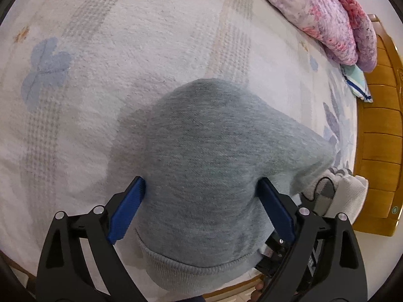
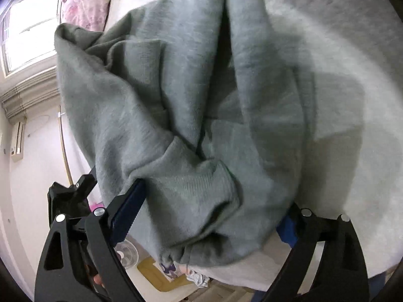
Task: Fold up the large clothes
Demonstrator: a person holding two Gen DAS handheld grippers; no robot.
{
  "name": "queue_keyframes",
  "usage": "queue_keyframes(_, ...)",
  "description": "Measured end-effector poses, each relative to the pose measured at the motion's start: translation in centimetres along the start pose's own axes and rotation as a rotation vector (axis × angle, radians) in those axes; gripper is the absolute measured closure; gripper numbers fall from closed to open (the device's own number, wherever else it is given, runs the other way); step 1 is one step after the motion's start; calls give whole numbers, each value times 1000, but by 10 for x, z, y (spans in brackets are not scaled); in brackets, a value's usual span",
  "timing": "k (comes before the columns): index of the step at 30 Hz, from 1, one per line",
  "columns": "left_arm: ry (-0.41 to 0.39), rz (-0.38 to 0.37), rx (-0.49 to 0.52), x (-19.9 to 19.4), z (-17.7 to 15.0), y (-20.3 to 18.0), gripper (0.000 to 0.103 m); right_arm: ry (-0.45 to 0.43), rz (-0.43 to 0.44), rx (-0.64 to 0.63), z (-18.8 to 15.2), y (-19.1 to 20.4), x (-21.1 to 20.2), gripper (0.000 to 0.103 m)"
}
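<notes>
The left tongs (image 1: 201,188) stand wide apart, with the grey sweater (image 1: 214,163) lying between the blue pads but not pinched. The right tongs (image 2: 209,216) are wide apart too, and a bunched part of the sweater sits loose between them. The sweater lies on the bed (image 1: 126,63), with its ribbed hem at the near edge.

I think this step is letting go after a fold. To do it well, both tongs should lift away slowly, so the pads do not drag the soft cloth and spoil the fold. The lumpy part by the right tongs may need smoothing flat.

Past the sweater is a fluffy white blanket with a blue flower (image 1: 46,68). Farther off lies a pink quilt (image 1: 322,15), next to the wooden bed frame (image 1: 380,130). A window (image 2: 27,30) lights the room.
</notes>
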State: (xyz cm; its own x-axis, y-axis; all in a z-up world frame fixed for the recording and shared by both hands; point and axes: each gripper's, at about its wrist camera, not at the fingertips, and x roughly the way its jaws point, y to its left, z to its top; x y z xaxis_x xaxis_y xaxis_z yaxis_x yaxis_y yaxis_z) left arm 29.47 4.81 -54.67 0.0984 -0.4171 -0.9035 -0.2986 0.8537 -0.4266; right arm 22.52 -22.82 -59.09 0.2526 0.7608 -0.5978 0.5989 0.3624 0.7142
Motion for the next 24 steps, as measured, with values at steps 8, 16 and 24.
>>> queue_keyframes(8, 3, -25, 14, 23, 10, 7, 15, -41, 53, -28, -3, 6, 1, 69)
queue_keyframes(16, -14, -201, -40, -13, 9, 26, 45, -173, -110, -335, -46, 105, -34, 82)
queue_keyframes(24, -55, -342, -32, -101, -3, 14, 46, -279, -131, -515, -114, 196, -75, 83)
